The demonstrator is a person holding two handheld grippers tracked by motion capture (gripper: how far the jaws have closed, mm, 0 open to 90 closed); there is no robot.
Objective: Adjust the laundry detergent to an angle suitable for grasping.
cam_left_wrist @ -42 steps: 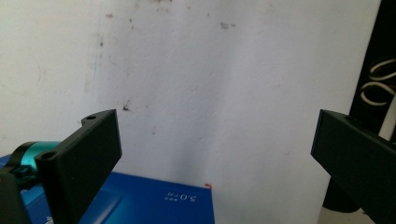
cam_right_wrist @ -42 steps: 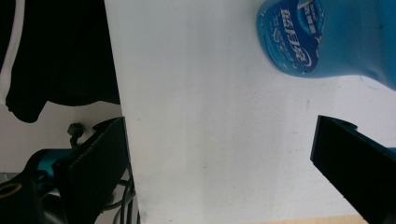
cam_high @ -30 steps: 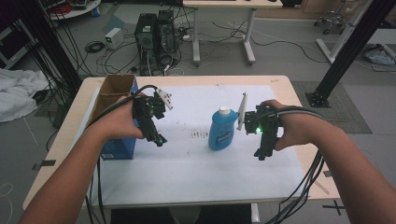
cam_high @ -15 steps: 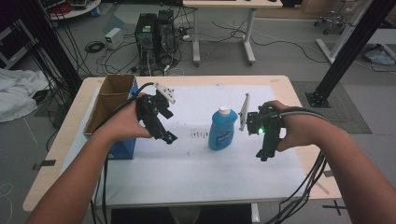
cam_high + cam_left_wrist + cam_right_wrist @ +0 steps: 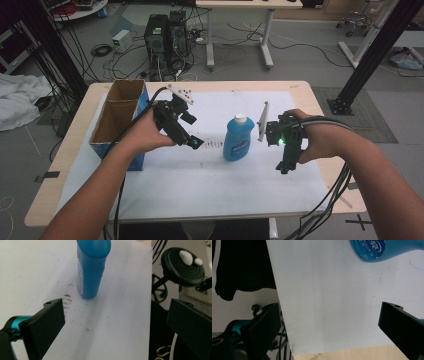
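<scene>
Standing between two spread, empty claws, the blue bottle [image 5: 236, 140] has its cap cropped in both gripper views.

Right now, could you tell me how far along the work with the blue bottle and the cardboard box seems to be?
Nothing looks done yet: the blue bottle stands upright on the white sheet, and no contents show in the cardboard box. In hand: the left hand-held gripper, open, points at the bottle; the right hand-held gripper hangs open beside it. Grasping and any move remain.
</scene>
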